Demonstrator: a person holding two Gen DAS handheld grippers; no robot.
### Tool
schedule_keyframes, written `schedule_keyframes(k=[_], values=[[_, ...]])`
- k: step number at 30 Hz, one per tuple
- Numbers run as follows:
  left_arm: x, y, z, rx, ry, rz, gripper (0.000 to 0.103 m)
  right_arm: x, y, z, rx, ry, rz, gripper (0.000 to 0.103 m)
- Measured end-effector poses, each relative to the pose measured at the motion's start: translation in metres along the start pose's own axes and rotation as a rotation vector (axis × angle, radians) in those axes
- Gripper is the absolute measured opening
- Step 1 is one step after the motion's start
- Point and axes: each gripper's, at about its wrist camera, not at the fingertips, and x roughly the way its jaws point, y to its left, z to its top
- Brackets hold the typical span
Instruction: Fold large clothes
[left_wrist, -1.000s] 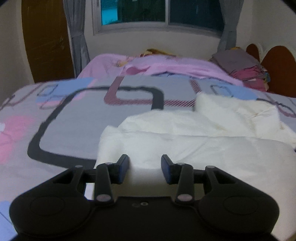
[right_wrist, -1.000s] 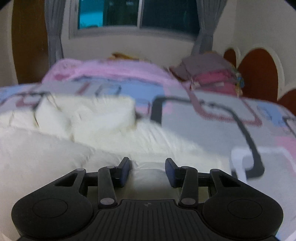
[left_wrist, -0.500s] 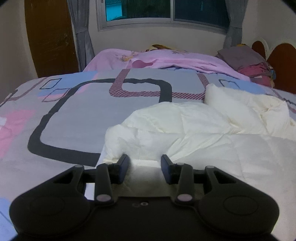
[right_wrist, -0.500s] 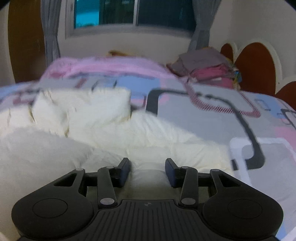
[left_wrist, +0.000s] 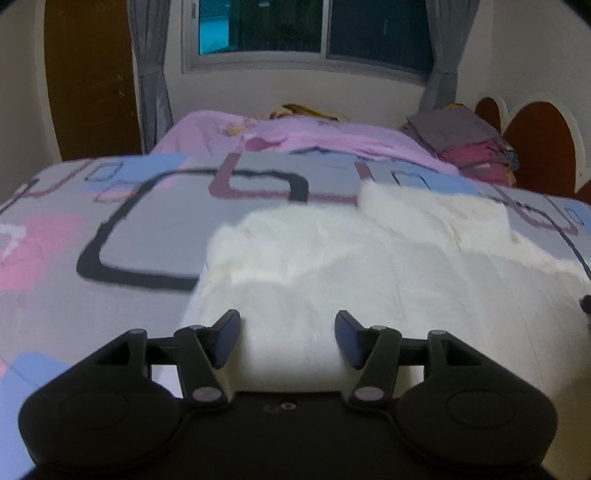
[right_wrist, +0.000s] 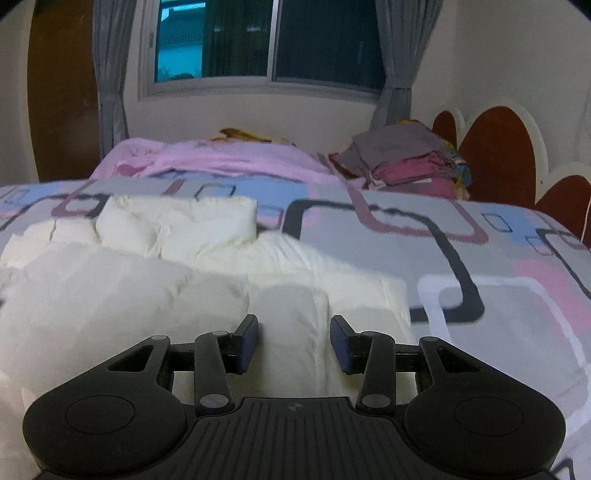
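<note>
A large puffy white garment (left_wrist: 369, 266) lies crumpled on the patterned bedspread (left_wrist: 155, 229); it also shows in the right wrist view (right_wrist: 155, 280). My left gripper (left_wrist: 287, 338) is open, its blue-padded fingers wide apart over the garment's near left edge, with white fabric between them. My right gripper (right_wrist: 294, 343) is open over the garment's near right edge, fabric lying between its fingers. Neither holds the cloth.
A pink blanket (left_wrist: 295, 136) lies at the far side of the bed. A stack of folded grey and red clothes (right_wrist: 406, 158) sits by the brown headboard (right_wrist: 498, 155). A window (right_wrist: 269, 40) with grey curtains is behind.
Both grippers have opened wider, the left one most. Both views shifted slightly; the garment lies much as before.
</note>
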Motion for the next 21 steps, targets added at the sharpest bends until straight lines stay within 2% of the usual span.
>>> schedule_keyframes(k=[3,8,10,12,18,21], values=[[0.012,-0.004,-0.015,0.030,0.043,0.012,0.056,0.012,-0.003,-0.011,0.023,0.056,0.000,0.042],[0.027,-0.001,-0.021,0.020,0.057,0.024,0.056,0.029,-0.011,-0.022,0.103,0.103,0.019,0.042],[0.027,-0.002,-0.019,0.017,0.064,0.032,0.056,0.024,-0.009,-0.014,0.123,0.131,-0.002,0.042],[0.023,-0.002,-0.018,0.012,0.065,0.040,0.056,0.015,-0.006,-0.014,0.110,0.106,-0.001,0.042],[0.023,-0.004,-0.017,0.039,0.067,0.055,0.057,0.018,-0.006,-0.012,0.087,0.129,-0.006,0.042],[0.017,-0.005,-0.015,0.028,0.062,0.072,0.058,0.005,-0.007,-0.010,0.092,0.093,0.001,0.042]])
